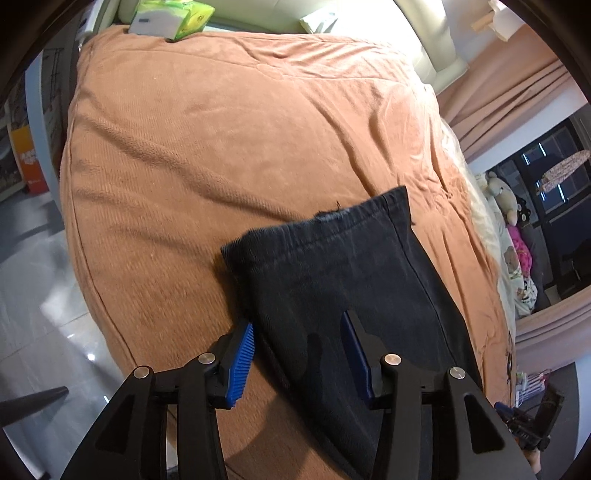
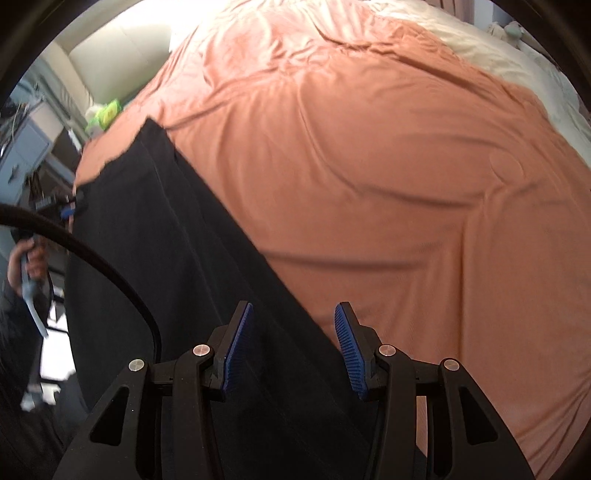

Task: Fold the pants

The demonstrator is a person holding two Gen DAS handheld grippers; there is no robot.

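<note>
Black pants (image 1: 343, 280) lying flat on orange blanket (image 1: 221, 147), both grippers parted and gripping nothing.

Left gripper (image 1: 301, 360) is hovering over the pants, blue pads (image 1: 242, 365) apart, cloth lying below and between them, not pinched; hem edge is sitting ahead of it. Right gripper (image 2: 295, 347) is standing partly open, pads (image 2: 349, 350) clear of fabric, pants' long edge running under the gap and away to its far left. Green tissue pack (image 1: 173, 16) is resting far ahead of the left gripper at the blanket's far end.
</note>
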